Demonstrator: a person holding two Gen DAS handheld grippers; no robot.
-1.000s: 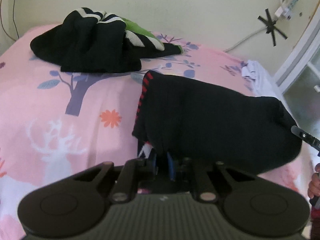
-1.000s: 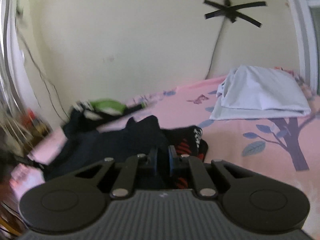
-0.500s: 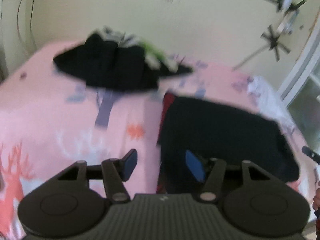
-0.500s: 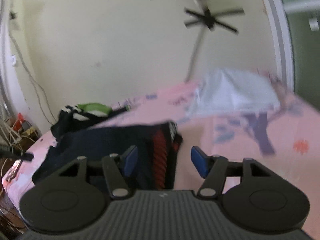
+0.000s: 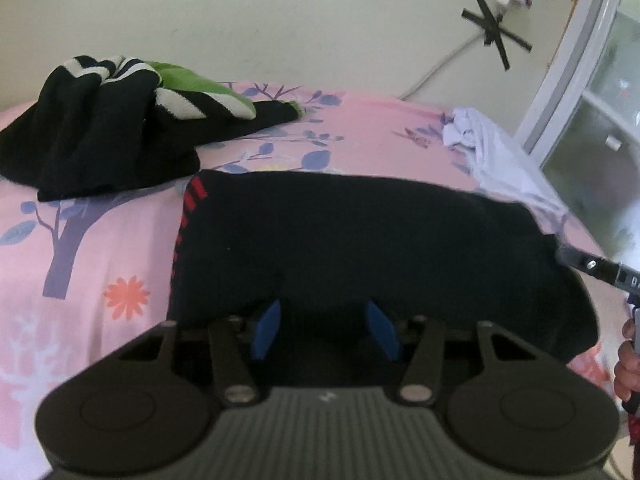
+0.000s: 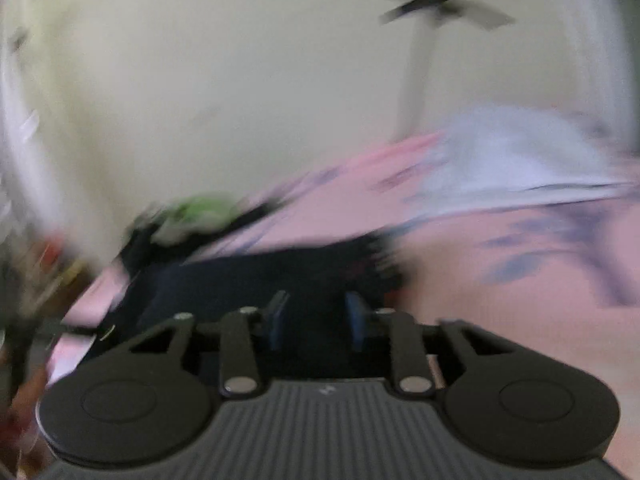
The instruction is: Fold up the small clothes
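A black cloth with red marks [image 5: 360, 240] lies flat on the pink bed sheet [image 5: 100, 248]. It is folded into a wide shape that runs from left to right. Its red marks sit along the left edge.

The left claw [image 5: 324, 328] is at the near edge of this cloth. Its two blue fingers [image 5: 266, 330] are spread apart, and the cloth's near edge sits between and just past them. The fingers do not pinch it.

The right-hand picture is very blurry. The right claw [image 6: 316, 320] also has its blue fingers [image 6: 354, 322] apart, with a gap between them. The black cloth [image 6: 248, 280] lies just past the tips, reaching to the left and far side. I cannot tell if the fingers touch it. A tip of the right claw [image 5: 592, 268] shows at the right end of the cloth in the left-hand picture.

Far on the left lies a pile of black clothes with white and green stripes [image 5: 112, 120]. Far on the right lies a white cloth [image 5: 492, 152]. Both are well apart from the black cloth, though the pile is near its far left corner.
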